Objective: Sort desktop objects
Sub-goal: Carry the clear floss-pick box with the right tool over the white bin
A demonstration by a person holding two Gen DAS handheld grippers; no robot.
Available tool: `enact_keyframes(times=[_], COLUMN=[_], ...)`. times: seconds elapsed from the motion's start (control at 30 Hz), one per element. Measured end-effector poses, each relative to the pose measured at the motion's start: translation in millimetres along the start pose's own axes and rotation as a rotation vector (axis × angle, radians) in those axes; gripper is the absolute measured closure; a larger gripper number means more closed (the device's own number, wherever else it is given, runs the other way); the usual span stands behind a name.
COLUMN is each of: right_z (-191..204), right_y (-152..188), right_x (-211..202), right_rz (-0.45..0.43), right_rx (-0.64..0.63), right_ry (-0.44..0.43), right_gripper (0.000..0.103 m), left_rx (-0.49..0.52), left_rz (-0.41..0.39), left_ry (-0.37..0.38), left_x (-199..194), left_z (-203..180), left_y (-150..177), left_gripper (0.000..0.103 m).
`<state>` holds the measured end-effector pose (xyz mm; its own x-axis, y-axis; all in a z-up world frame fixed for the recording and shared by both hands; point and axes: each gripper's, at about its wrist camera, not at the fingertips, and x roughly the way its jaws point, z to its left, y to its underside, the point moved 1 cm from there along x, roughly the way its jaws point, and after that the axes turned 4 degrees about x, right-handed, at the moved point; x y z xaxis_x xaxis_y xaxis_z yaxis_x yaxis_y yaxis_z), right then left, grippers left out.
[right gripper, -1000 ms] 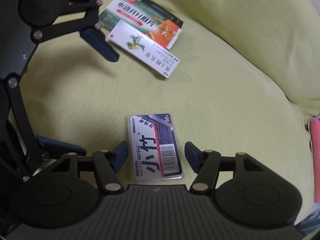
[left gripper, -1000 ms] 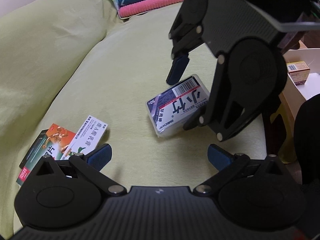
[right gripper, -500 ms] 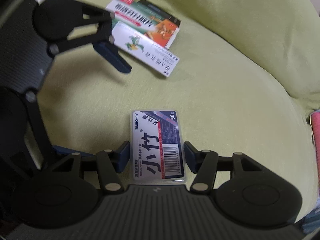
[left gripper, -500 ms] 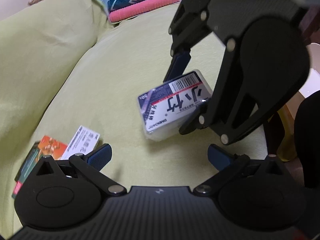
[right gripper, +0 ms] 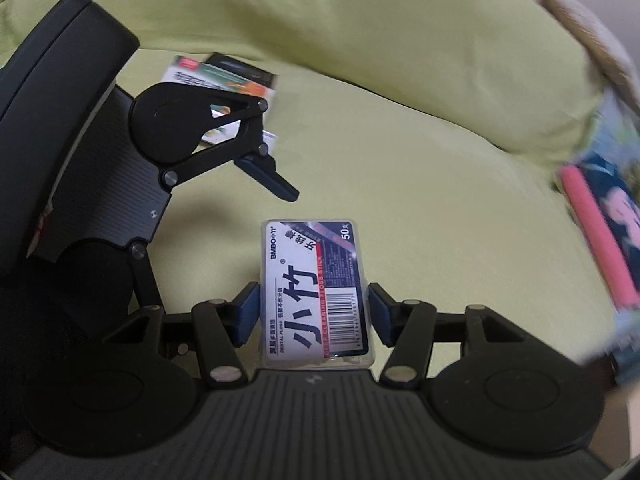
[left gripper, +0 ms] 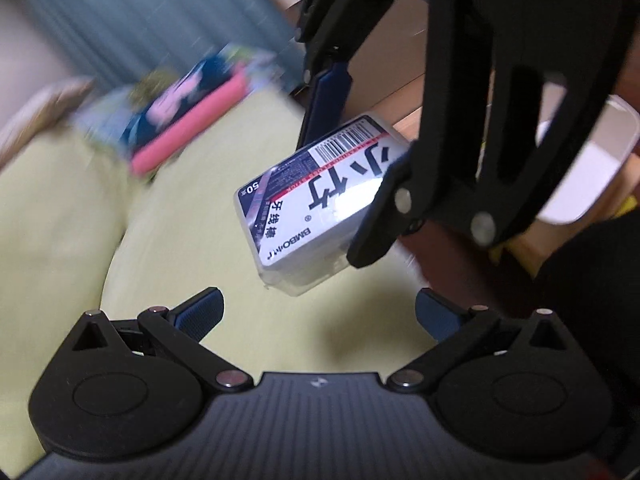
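The right gripper's (right gripper: 314,316) jaws have just closed onto the floss box (right gripper: 314,288), clamping its long sides and holding it above the green cushion (right gripper: 440,200), angled downward. The left gripper (left gripper: 320,312), jaws apart and empty, tilts down beside it.

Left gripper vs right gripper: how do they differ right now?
The right gripper is shut on the dental floss box, held above the green cushion; the left gripper holds nothing. The left's jaws stand wider than the right's. Both have black frames and blue pads.
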<state>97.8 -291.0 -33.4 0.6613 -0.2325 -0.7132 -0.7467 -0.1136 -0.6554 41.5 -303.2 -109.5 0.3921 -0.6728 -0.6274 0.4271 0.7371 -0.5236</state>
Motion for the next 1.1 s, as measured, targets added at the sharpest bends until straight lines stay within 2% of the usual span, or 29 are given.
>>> enact_keyframes(times=[0.17,0.3,0.43,0.53,0.8,0.93,1.1], right_z=[-22.8,-41.7,-57.7,-65.6,-68.1,-63.1,-63.3], right_y=[44.3,88.3,137.2,167.0,231.4,256.2,281.0], right_x=[-45.2,-77.9,-105.3,-112.2,-112.0,-111.8,-97.4], right_rz=[0.036,0.085,0.147,0.185,0.263,0.291,0.317], right_rx=[0.089,0.167,0.258,0.33,0.424,0.459,0.491], right_ry=[0.115,0.212,0.29,0.327,0.389,0.411,0.423], right_gripper=[0.05,0.05,0.05,0.05,0.05,0.05,0.05], left_rx=[0.165,0.261,0.344,0.404,0.509,0.529,0.529], left_rz=[-0.145,-0.229,-0.304,-0.331,-0.376,-0.392,-0.396], left_ry=[0.103,0.173,0.249,0.29,0.387,0.422,0.46], left_x=[26.6,58.8,86.6,113.0,173.5,189.2,190.6], left_z=[-35.6,-70.2,-102.7,-122.0,-162.4,-176.9,-195.0], left_y=[-59.7,-106.9,-141.9,-159.1,-187.5,-186.6,-173.3], left_gripper=[0.0,0.0,0.0,0.0,0.0,0.0,0.0])
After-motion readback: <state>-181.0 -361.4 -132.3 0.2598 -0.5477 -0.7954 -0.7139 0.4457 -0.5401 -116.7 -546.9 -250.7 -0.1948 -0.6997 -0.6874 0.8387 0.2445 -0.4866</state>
